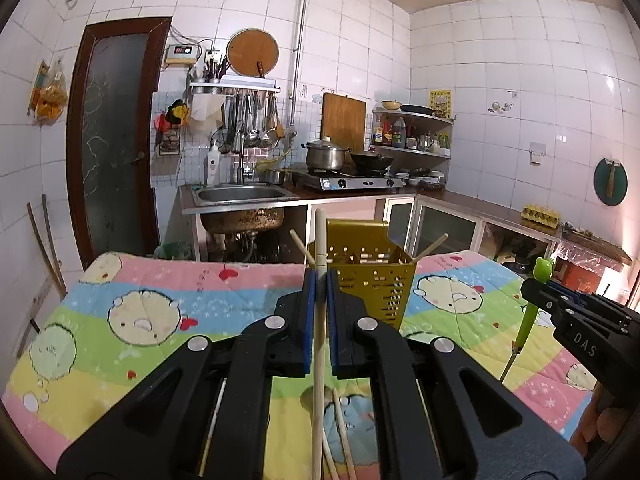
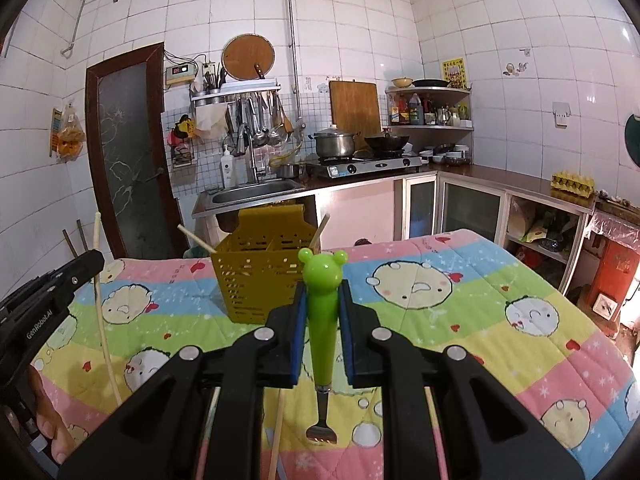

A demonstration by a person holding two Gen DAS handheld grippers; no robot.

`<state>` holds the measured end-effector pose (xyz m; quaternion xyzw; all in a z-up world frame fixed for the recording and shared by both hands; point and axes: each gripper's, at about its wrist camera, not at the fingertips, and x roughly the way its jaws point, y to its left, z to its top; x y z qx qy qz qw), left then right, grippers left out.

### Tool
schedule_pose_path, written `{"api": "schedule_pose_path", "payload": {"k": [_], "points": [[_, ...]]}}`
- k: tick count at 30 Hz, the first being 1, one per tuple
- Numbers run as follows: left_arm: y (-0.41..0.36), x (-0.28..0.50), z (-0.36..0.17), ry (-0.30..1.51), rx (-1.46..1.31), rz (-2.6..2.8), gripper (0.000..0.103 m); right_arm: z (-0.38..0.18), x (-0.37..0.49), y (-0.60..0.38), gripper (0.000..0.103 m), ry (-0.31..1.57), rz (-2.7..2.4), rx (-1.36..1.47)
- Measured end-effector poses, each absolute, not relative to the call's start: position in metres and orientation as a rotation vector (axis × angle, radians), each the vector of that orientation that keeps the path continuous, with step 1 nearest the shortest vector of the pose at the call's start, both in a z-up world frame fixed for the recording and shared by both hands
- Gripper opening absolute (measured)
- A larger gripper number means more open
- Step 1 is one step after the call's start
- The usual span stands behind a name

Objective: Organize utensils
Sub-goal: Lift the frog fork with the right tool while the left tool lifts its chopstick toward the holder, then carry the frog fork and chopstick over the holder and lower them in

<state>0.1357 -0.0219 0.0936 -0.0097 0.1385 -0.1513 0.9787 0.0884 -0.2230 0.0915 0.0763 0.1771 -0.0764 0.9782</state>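
Observation:
My left gripper (image 1: 320, 280) is shut on a pale wooden chopstick (image 1: 319, 340), held upright with its top above the jaws. Just behind it stands the yellow perforated utensil holder (image 1: 376, 280) with two chopsticks leaning out of it. My right gripper (image 2: 323, 292) is shut on a fork (image 2: 322, 320) with a green frog-shaped handle, tines pointing down. The holder (image 2: 260, 280) stands ahead and slightly left of it. Each gripper also shows at the edge of the other's view: the right gripper (image 1: 532, 286) at the right, the left gripper (image 2: 96, 260) at the left.
A table covered by a colourful cartoon blanket (image 1: 160, 312) carries the holder. More loose chopsticks (image 1: 340, 432) lie on it below my left gripper. Behind are a sink (image 1: 240, 194), a stove with pots (image 1: 348, 176) and a dark door (image 1: 112, 136).

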Motion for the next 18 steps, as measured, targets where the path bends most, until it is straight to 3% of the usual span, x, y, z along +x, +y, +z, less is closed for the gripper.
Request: {"api": "schedule_pose_path", "payload": {"k": [8,18], "points": [[-0.034,0.159,0.115,0.243,0.005,-0.307,0.004,0.114,0.116,-0.226,0.016,0.328,-0.157,0.138],[-0.059,0.210,0.183,0.135,-0.011,-0.333,0.004,0.174,0.175,-0.227,0.016,0.251,-0.119,0.119]]}}
